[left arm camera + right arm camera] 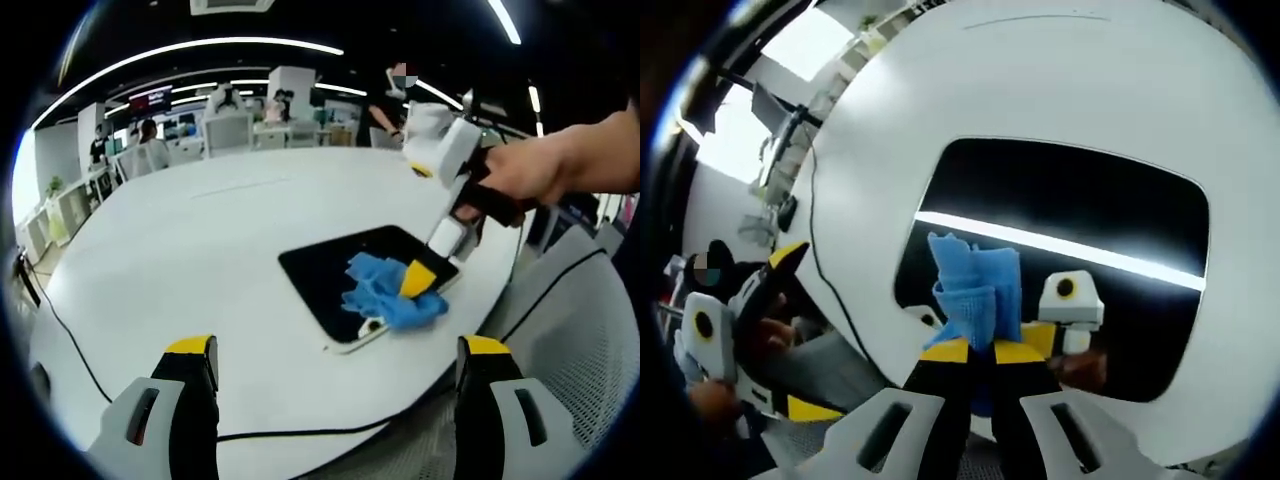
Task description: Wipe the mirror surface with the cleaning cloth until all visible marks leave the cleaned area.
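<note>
- Here, in the left gripper view, the left gripper [335, 365] hangs over the near edge of the round white worktop [180, 250], its two yellow-tipped fingers [190, 350] spread wide with nothing between them.
- Ahead of those fingers, well apart from them, the dark mirror [335, 265] lies flat on the worktop near its right edge — the blue cleaning cloth [385, 290] sits bunched on the mirror's near right corner.
- The right gripper [420, 277], held by a person's hand [545, 165], reaches down from the upper right and its yellow tip presses into the cloth.
- A thin black cable [75, 350] trails across the worktop's left side and along the near edge.
- Next, in the right gripper view, the right gripper [980, 350] has its fingers [945, 352] drawn close together, pinching the cleaning cloth [975, 285], which stands up in folds just past the tips.
- The cloth rests on the mirror [1090, 200] at its near left part — a bright strip of ceiling light reflects across the glass.
- The left gripper [740, 330] shows at far left, off the worktop [1040, 80] edge.
</note>
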